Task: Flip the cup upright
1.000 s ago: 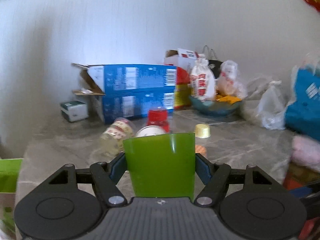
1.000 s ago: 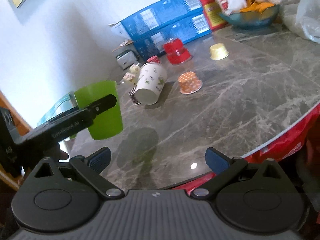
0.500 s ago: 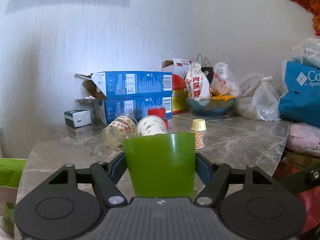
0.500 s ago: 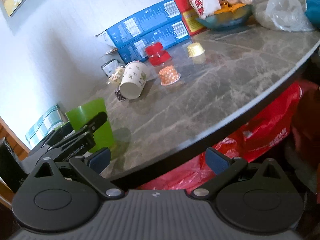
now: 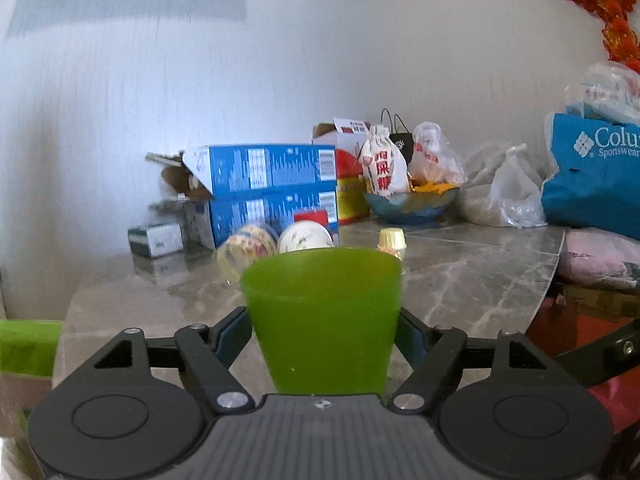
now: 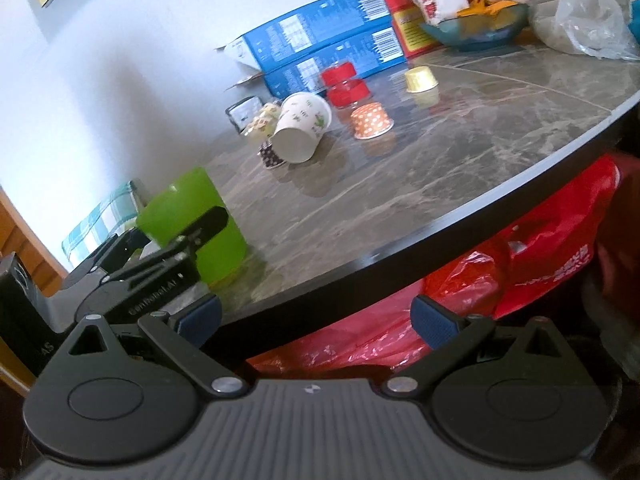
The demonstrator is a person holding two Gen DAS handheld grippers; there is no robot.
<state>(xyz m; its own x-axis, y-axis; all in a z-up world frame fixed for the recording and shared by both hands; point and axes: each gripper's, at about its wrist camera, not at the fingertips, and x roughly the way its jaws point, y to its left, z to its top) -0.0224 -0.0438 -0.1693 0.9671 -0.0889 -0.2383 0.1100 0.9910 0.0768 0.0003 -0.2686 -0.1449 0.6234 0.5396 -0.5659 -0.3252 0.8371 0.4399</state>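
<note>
The green plastic cup (image 5: 322,316) sits low and centre in the left wrist view, mouth up, its long axis vertical, pinched at mid-height between the two fingers of the left gripper (image 5: 322,334). In the right wrist view the same cup (image 6: 192,224) appears at lower left, its base on or just above the grey marble table (image 6: 460,168) near the table's front edge; actual contact cannot be told. So the flip looks done, and the coming move turns on that vertical axis: the fingers need only part sideways and draw straight back. The right gripper (image 6: 316,318), at bottom centre of its view, hangs spread and empty off the table edge, well apart from the cup.
</note>
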